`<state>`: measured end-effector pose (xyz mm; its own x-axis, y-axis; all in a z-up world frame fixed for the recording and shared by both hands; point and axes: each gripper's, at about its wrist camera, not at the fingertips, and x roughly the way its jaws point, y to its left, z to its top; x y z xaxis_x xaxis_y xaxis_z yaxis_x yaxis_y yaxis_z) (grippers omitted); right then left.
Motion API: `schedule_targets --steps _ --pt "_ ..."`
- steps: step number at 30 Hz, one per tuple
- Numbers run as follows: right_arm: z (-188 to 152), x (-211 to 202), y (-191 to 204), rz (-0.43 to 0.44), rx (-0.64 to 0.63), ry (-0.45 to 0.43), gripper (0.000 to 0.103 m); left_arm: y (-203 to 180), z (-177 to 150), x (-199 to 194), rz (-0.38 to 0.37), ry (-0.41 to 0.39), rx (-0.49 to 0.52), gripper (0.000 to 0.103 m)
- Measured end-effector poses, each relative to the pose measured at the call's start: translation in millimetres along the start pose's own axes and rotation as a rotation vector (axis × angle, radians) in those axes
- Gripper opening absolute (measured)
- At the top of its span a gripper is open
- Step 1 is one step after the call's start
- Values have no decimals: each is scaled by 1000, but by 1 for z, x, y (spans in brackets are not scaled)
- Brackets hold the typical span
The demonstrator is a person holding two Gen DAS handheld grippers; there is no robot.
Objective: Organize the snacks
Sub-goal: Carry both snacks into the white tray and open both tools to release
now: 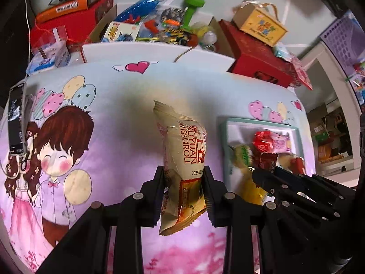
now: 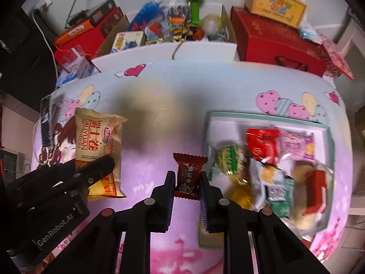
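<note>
My left gripper [image 1: 183, 175] is shut on a beige Swiss roll packet [image 1: 182, 159] and holds it upright above the cartoon-print cloth; the packet [image 2: 98, 146] and the left gripper [image 2: 100, 166] also show in the right wrist view. My right gripper [image 2: 187, 180] is shut on a small dark brown candy packet [image 2: 188, 174], just left of the mint-rimmed white tray [image 2: 228, 119]. The tray [image 1: 230, 123] holds several snacks, among them a red packet [image 2: 262, 145] and a pink packet [image 2: 296, 147]. The right gripper [image 1: 264, 175] appears over the tray in the left wrist view.
A phone [image 1: 16, 118] with a cable lies at the cloth's left edge. Behind the table stand red boxes [image 2: 273, 41], a yellow gift box [image 2: 273, 4], a green dumbbell [image 2: 195, 6] and an open box of toys [image 2: 159, 29].
</note>
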<state>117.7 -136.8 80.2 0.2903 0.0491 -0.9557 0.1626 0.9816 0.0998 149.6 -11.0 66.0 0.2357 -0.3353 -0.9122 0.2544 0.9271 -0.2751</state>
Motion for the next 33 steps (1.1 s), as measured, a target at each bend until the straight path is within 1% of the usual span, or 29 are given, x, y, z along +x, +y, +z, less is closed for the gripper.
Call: schedule_targets --steps 3,5,12,16,26,33 --pt "-13 -29 -8 0 -6 -33 22 -17 -8 -16 3 -18 18 33" --pt "-19 -41 -12 1 -6 -49 22 -27 -12 -23 3 -26 28 33" --pt "-38 -73 -41 10 19 -90 22 -67 -27 -41 9 -45 73 33" --pt "-48 -83 -62 5 42 -99 22 -92 -35 -44 6 -46 103 33" --pt "-67 -89 -123 -19 104 -94 22 -151 -51 -21 -13 -7 176 33" --pt "-82 -65 -160 -30 152 -41 22 -179 -63 12 -23 48 215 33"
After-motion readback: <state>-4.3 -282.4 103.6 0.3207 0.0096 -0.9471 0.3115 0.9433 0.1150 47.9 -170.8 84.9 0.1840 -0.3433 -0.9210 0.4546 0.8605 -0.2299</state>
